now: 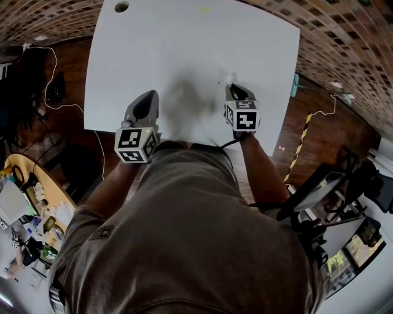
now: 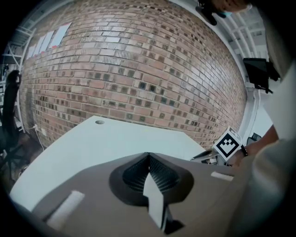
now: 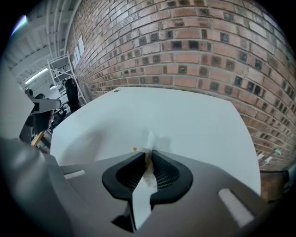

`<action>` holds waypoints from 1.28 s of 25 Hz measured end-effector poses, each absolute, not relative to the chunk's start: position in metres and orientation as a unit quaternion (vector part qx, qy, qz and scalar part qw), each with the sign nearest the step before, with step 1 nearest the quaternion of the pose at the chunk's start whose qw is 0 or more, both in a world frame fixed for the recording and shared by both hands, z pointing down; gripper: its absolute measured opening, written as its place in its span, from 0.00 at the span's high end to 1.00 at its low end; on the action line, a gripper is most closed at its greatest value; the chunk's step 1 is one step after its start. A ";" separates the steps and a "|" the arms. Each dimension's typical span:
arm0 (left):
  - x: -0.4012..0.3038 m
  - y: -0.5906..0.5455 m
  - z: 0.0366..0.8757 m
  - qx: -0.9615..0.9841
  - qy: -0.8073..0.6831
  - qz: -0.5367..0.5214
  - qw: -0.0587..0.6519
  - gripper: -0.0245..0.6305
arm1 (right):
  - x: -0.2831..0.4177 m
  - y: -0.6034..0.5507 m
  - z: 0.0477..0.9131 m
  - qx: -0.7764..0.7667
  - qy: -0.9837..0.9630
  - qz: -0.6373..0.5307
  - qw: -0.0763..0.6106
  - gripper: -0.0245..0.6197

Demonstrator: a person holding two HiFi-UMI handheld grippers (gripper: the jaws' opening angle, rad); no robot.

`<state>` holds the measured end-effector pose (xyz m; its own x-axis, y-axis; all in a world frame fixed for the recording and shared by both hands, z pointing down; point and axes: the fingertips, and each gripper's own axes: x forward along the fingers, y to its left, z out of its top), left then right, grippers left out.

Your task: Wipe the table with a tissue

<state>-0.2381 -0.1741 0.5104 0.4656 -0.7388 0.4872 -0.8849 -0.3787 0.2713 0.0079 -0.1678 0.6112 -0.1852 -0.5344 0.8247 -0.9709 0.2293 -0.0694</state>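
Pinching the tissue (image 3: 150, 139) between its closed jaws with a crumpled tuft poking out ahead, our right gripper (image 3: 150, 153) sits low over the near part of the table (image 1: 184, 49), which we judge puts the paper where it can rub the white top beside a small yellowish speck (image 3: 134, 149). Our left gripper (image 2: 148, 156), jaws shut together on nothing, hangs at the near edge, clear of the wiping path. Ahead the top lies bare out to the corner hole (image 1: 121, 7), so we have room forward and leftward, less toward the near and right edges.
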 end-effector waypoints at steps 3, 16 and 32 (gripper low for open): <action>-0.244 -0.175 0.511 0.815 -0.499 0.145 0.254 0.96 | 0.000 -0.170 0.612 0.532 -0.707 0.312 0.347 0.87; -0.271 -0.169 0.512 0.802 -0.520 0.145 0.254 0.96 | -0.056 -0.175 0.612 0.492 -0.740 0.305 0.343 0.87; -0.246 -0.165 0.502 0.815 -0.504 0.158 0.238 0.96 | -0.057 -0.158 0.609 0.484 -0.750 0.317 0.321 0.87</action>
